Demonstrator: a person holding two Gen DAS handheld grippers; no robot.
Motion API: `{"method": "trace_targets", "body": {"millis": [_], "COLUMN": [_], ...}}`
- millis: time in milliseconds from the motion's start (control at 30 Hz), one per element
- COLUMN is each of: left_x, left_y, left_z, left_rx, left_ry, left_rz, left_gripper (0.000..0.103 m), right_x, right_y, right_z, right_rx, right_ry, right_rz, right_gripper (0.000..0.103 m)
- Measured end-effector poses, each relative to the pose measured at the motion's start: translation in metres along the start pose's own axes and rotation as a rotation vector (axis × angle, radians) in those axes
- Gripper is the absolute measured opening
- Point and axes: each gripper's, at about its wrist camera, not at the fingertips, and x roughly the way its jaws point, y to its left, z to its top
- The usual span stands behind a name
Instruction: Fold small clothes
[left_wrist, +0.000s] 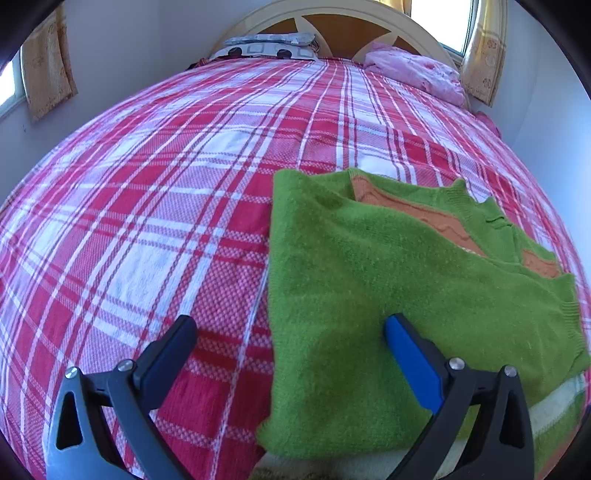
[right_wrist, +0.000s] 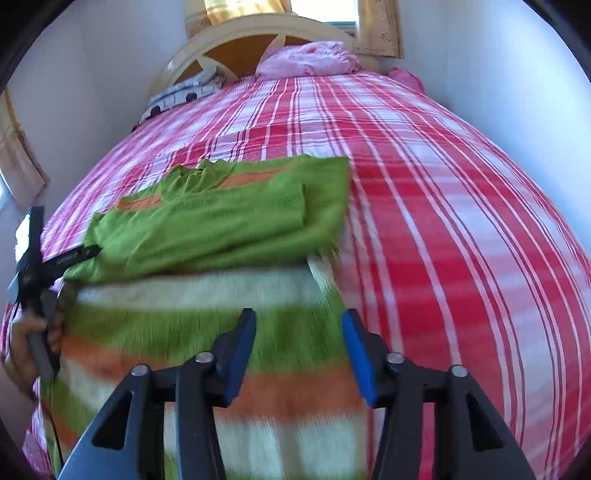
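You have one sweater (left_wrist: 354, 295), green with orange and cream stripes, lying on one bed (left_wrist: 147, 206) under a single red-and-white plaid cover. Against the one headboard (left_wrist: 332, 22) you can count two pillows: one patterned white-and-dark pillow (left_wrist: 269, 46) and one pink pillow (left_wrist: 417, 74). You are working with two grippers, a left gripper (left_wrist: 291, 332) and a right gripper (right_wrist: 299, 325), each with two fingers. Two curtains (left_wrist: 46, 81) show at the windows in your left view.
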Motion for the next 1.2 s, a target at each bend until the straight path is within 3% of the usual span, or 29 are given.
{"method": "trace_targets", "body": {"millis": [167,367,633,700,967,1200], "left_x": [-0.016,-0.056,-0.111,-0.112,-0.144,-0.164], "left_y": [0.008,0.012,0.031,0.033,0.04,0.047], "left_z": [-0.019,-0.073,-0.144,-0.154,-0.19,-0.213], "left_rx": [0.018,0.096,0.131,0.154,0.233,0.271], "left_ry": [0.013,-0.02,-0.087,-0.053,-0.076,-0.067], "left_rz": [0.025,0.053,-0.029,-0.042,-0.058,-0.068], "left_gripper": [0.103,0.103,0.103,0.103,0.103,0.103], "right_x": [-0.001,-0.005,-0.034,-0.044,-0.079,-0.112], "right_y": [-0.007,0.001,0.01,0.007,0.001,0.002], "right_z": [-0.036,-0.046,-0.083,-0.096,-0.149,-0.184], "right_rx": [-0.009,-0.042,-0.111,-0.107,-0.108,-0.123], "right_ry": [0.024,-0.001,0.01,0.009,0.028,-0.019], "right_rz": [-0.022,-0.077,-0.112,-0.107,-0.081,-0.092], "right_gripper": [0.051,0.052,0.054,0.054,0.054,0.055]}}
